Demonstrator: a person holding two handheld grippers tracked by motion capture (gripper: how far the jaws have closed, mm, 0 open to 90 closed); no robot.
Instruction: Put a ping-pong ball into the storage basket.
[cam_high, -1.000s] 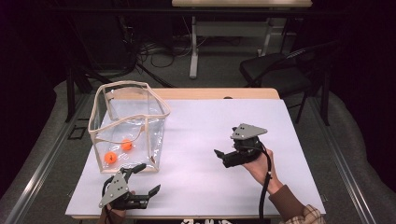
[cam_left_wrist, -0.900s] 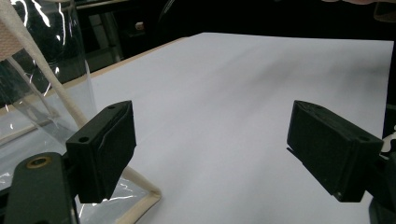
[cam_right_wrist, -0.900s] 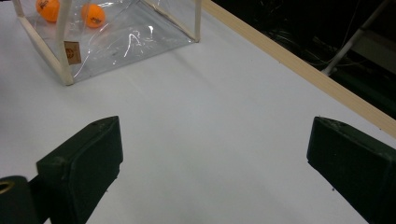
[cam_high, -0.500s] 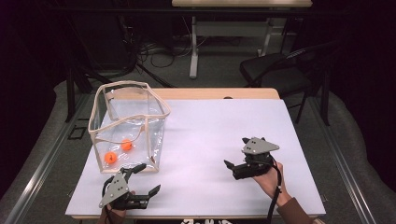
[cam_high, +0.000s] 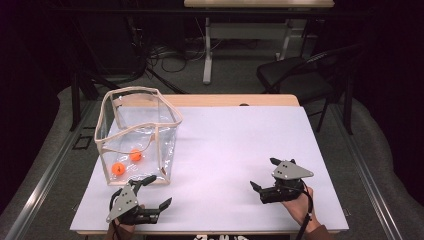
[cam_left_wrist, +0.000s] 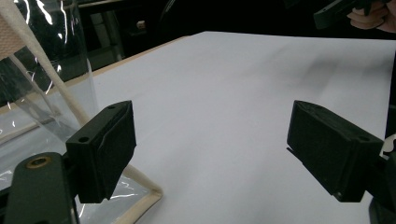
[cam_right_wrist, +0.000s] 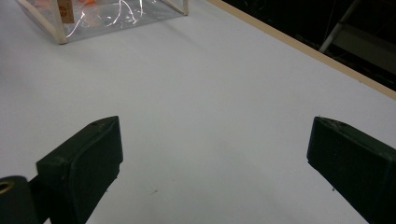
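In the high view we see a white tabletop (cam_high: 225, 150) with a clear plastic bag (cam_high: 137, 135) standing upright on its left part; the bag has a beige trim and two orange balls (cam_high: 118, 169) lie on its bottom, close to each other. The left gripper (cam_high: 156, 192) is at the near left edge of the tabletop, just beside the front corner of the bag, and its jaws are spread apart with nothing between them. The right gripper (cam_high: 265, 175) is held by a hand (cam_high: 296, 205) at the near right part of the tabletop, well apart from the bag, and its jaws are also wide apart and hold nothing. Behind the tabletop there is a dark chair (cam_high: 305, 75) on the floor. In the left gripper view we look along the two black jaws, which stand far from each other over the bare white surface; the bottom corner of the bag (cam_left_wrist: 56, 116) with its beige trim is just beside the left jaw, and we cannot tell if they touch. In the upper right corner the other gripper (cam_left_wrist: 336, 11) appears farther off. In the right gripper view the jaws are again wide apart above the white tabletop (cam_right_wrist: 210, 93), and the bag (cam_right_wrist: 102, 14) with something orange inside is far ahead at the upper left.
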